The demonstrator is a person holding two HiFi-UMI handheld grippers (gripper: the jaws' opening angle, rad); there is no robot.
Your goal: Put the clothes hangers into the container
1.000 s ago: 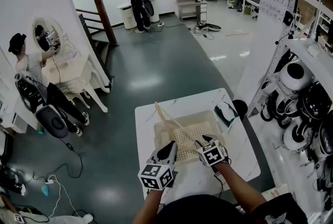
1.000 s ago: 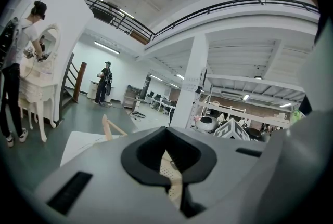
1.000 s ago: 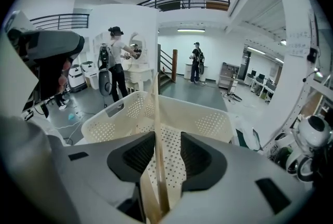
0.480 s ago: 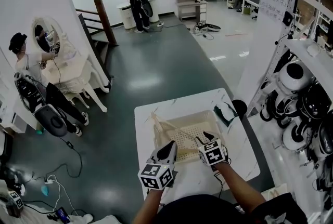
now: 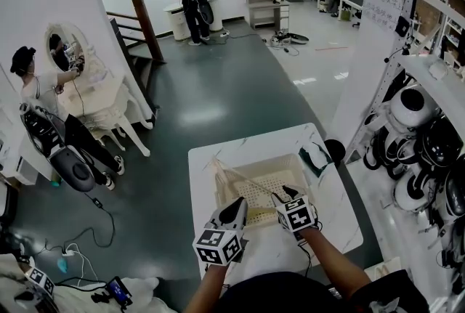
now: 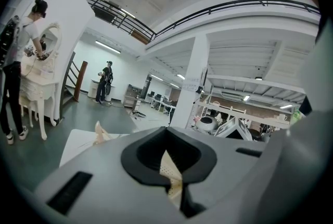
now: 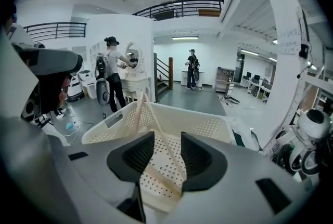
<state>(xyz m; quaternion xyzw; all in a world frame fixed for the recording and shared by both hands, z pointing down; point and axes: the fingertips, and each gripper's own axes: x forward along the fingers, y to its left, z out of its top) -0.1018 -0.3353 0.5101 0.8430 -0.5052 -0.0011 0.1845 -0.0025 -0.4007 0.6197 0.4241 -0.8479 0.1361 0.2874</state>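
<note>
A cream perforated basket [image 5: 261, 159] stands on the white table [image 5: 330, 224]. A pale wooden clothes hanger [image 5: 243, 181] lies slanted in it, its far end propped on the back-left rim and its near end by my right gripper [image 5: 280, 197]. In the right gripper view the hanger's arm [image 7: 156, 132] runs between the jaws of my right gripper [image 7: 167, 153], which stand apart and open over the basket [image 7: 208, 125]. My left gripper [image 5: 237, 207] sits at the basket's front-left edge. Its jaws [image 6: 166, 132] meet at the tips, with a sliver of basket [image 6: 169, 167] showing behind.
A green and white item [image 5: 314, 157] lies at the table's far right corner. Shelves with white robot heads [image 5: 421, 137] stand close on the right. A person sits at a white vanity [image 5: 43, 97] on the left; cables lie on the dark floor.
The hanger has come down from standing above the basket's left rim to lying lower across the basket. Both grippers have barely moved.
</note>
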